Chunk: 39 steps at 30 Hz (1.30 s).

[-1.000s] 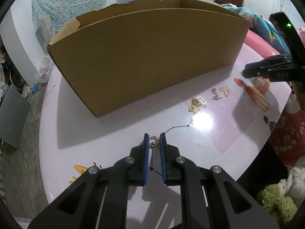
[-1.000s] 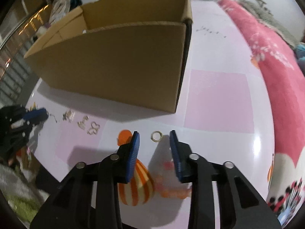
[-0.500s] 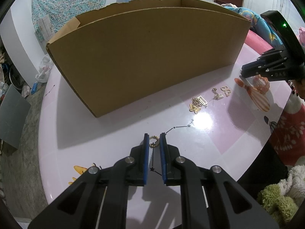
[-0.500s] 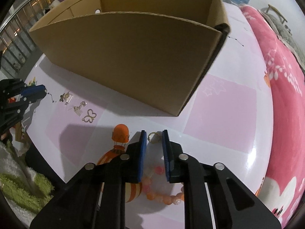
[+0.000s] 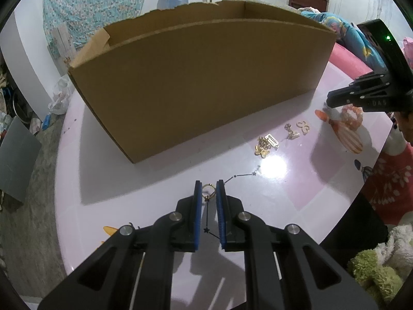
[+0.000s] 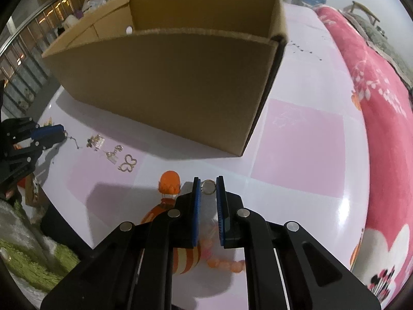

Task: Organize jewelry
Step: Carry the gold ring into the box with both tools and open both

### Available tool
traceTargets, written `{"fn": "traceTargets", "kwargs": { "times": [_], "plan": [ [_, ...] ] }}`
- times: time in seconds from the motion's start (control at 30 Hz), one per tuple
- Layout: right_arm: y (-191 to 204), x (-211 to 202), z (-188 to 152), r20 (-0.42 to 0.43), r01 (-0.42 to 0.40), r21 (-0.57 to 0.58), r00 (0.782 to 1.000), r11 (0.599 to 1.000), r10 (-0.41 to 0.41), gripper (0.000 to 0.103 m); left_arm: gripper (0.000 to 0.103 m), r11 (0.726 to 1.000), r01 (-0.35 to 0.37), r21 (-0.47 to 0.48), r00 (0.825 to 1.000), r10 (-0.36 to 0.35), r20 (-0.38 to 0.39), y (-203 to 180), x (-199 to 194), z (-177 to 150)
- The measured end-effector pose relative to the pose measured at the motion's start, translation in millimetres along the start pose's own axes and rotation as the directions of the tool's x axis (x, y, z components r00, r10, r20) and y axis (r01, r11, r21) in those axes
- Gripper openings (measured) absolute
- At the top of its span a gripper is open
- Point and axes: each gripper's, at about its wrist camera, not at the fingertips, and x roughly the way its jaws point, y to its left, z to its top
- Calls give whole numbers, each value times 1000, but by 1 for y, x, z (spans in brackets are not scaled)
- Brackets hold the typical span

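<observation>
Two rings were caught at once. From the left wrist, your left gripper (image 5: 209, 190) was clamped on a gold ring (image 5: 208, 189) trailing a thin chain (image 5: 242, 175), in front of the cardboard box (image 5: 196, 82). From the right wrist, your right gripper (image 6: 208, 187) pinched a small ring (image 6: 208, 186) before that box (image 6: 165, 87). Lifting both over the box's near wall looked next, gently, since the chain could snag.

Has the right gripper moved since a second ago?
Yes. The right gripper has closed on the small ring and lifted it nearer the cardboard box, which now looms larger in its own view.
</observation>
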Motion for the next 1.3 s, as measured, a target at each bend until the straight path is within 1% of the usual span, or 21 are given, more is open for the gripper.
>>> {"fn": "traceTargets", "kwargs": {
  "times": [0.07, 0.17, 0.2, 0.27, 0.33, 0.4, 0.43, 0.5, 0.57, 0.63, 0.7, 0.8, 0.83, 0.9, 0.93, 1.0, 1.03, 1.1, 1.13, 1.2, 1.3],
  "plan": [
    [-3, -14, -3, 30, -3, 7, 1000, 1000, 2, 10, 10, 1000, -2, 6, 1000, 2, 18, -2, -8, 1],
    [6, -37, -3, 88, -7, 10, 996, 1000, 6, 10, 10, 1000, -5, 17, 999, 4, 50, -5, -23, 5],
    [4, -49, -13, 109, -13, 10, 994, 1000, 12, 10, 10, 1000, -7, 24, 998, 6, 61, -6, -29, 6],
    [10, -71, -11, 159, -23, 8, 987, 1000, 22, 10, 10, 999, -13, 37, 995, 9, 97, -10, -44, 11],
    [15, -91, -8, 205, -40, 6, 978, 999, 38, 10, 10, 999, -3, 35, 991, -1, 134, -9, -58, 17],
    [17, -108, 0, 257, -55, 3, 965, 998, 52, 10, 10, 1000, 15, 25, 985, -19, 169, -5, -72, 25],
    [17, -118, 5, 288, -66, -5, 955, 998, 65, 10, 10, 999, 33, 19, 979, -36, 198, -3, -82, 31],
    [20, -129, 19, 324, -92, -17, 941, 996, 93, 10, 10, 999, 47, 23, 969, -51, 244, 2, -94, 42],
    [24, -126, 36, 353, -120, -27, 928, 992, 121, 10, 10, 999, 29, 35, 957, -38, 289, 8, -100, 56],
    [29, -115, 53, 363, -146, -31, 920, 989, 147, 10, 10, 999, 15, 41, 952, -27, 303, 16, -95, 73],
    [30, -101, 70, 342, -172, -18, 925, 985, 168, 10, 10, 999, 21, 29, 957, -28, 288, 24, -83, 88],
    [34, -75, 93, 272, -217, 14, 940, 976, 205, 10, 10, 999, 53, -1, 970, -51, 238, 35, -60, 114],
    [30, -60, 103, 233, -219, 27, 950, 975, 207, 10, 10, 998, 60, 3, 974, -59, 217, 36, -49, 123],
    [32, -48, 112, 183, -200, 37, 965, 979, 190, 10, 10, 997, 79, 3, 980, -78, 184, 36, -33, 136],
    [30, -35, 118, 150, -188, 40, 972, 981, 180, 10, 10, 995, 95, 0, 983, -94, 155, 35, -22, 143],
    [27, -22, 123, 107, -182, 57, 979, 982, 176, 10, 11, 991, 131, -17, 984, -128, 123, 35, -7, 151],
    [25, -15, 125, 85, -178, 68, 981, 982, 172, 11, 11, 989, 143, -30, 986, -140, 94, 34, 4, 156],
    [20, -8, 127, 70, -155, 79, 986, 985, 150, 14, 11, 988, 145, -47, 987, -140, 84, 34, 13, 159],
    [19, -8, 127, 69, -150, 82, 987, 985, 145, 15, 11, 986, 157, -57, 985, -152, 84, 34, 18, 161],
    [15, -7, 127, 78, -150, 92, 987, 984, 143, 21, 11, 981, 177, -76, 982, -170, 81, 34, 23, 163],
    [10, -11, 127, 100, -154, 95, 984, 983, 145, 24, 11, 974, 205, -98, 977, -196, 87, 37, 24, 164]
  ]
}}
